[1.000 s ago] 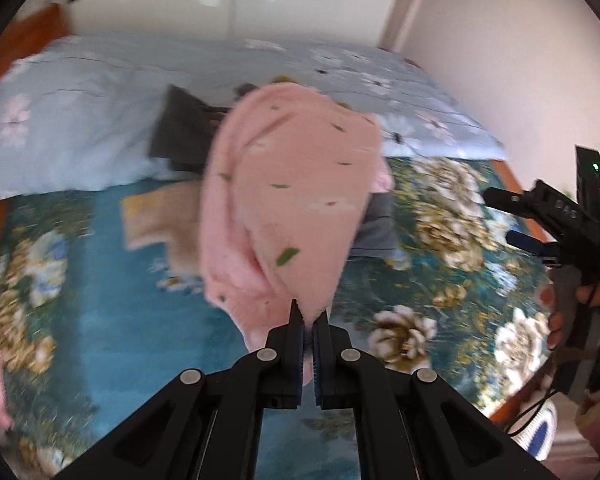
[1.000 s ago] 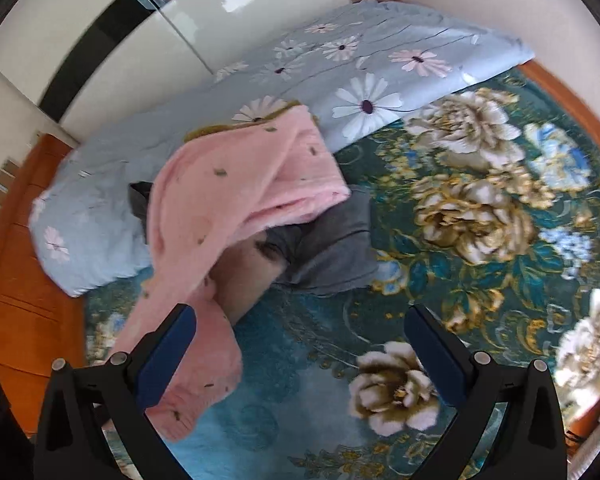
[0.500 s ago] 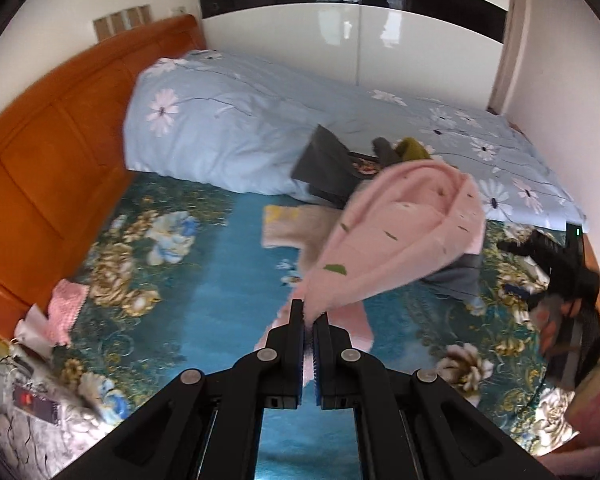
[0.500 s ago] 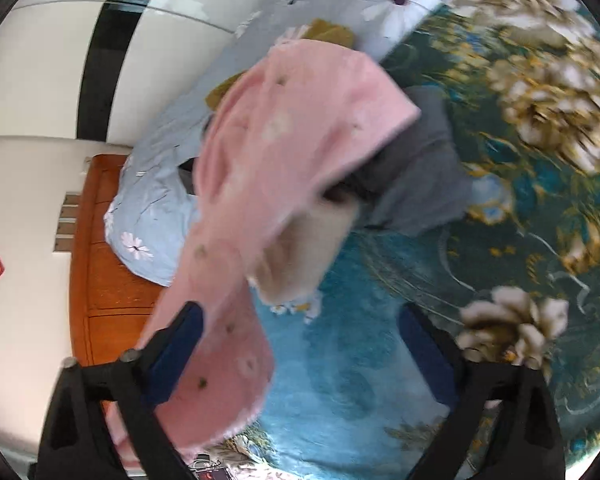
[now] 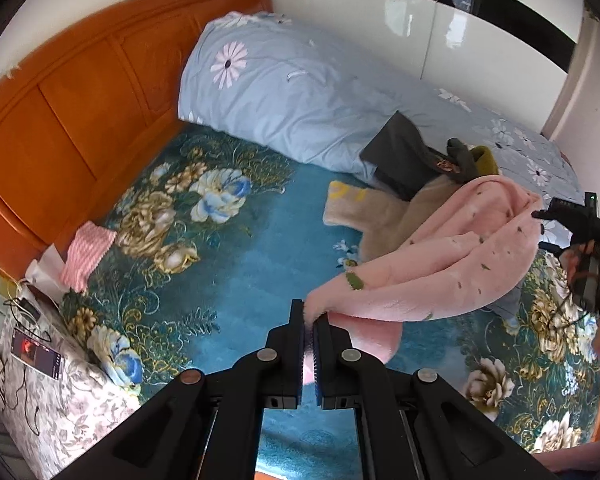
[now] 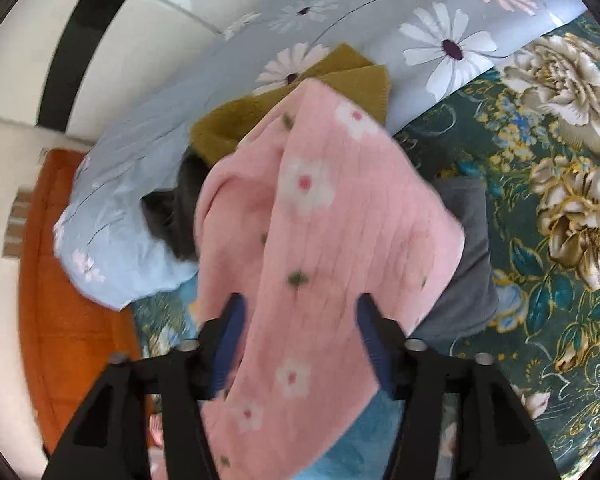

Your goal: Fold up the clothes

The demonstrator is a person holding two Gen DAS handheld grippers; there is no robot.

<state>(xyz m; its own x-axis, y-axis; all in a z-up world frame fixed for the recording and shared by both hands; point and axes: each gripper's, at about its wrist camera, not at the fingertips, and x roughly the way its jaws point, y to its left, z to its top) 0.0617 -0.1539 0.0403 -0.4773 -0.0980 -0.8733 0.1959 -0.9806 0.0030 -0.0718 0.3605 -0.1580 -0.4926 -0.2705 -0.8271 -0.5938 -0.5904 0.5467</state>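
Note:
A fluffy pink garment [image 5: 440, 264] with small flower prints is stretched above the teal floral bedspread [image 5: 228, 272]. My left gripper [image 5: 310, 322] is shut on one end of it, and the cloth shows between the pads. In the right wrist view the same pink garment [image 6: 320, 240] fills the gap between the fingers of my right gripper [image 6: 300, 304]. Its jaws are closing, and the pads do not visibly press the cloth. The right gripper [image 5: 580, 232] and the hand holding it also show at the far end of the garment in the left wrist view.
A pile lies behind the pink garment: a beige piece [image 5: 372, 208], a dark grey piece [image 5: 404, 156], a mustard piece [image 6: 300, 96] and a grey piece [image 6: 464, 272]. A light blue duvet [image 5: 292, 92] lies along the wall. An orange headboard [image 5: 60, 120] stands at the left, with a pink striped cloth [image 5: 86, 256] and a phone [image 5: 36, 354] near it.
The left gripper has drawn its end of the pink garment away from the pile, stretching it out. The right gripper has dropped over the garment and its jaws have narrowed around it.

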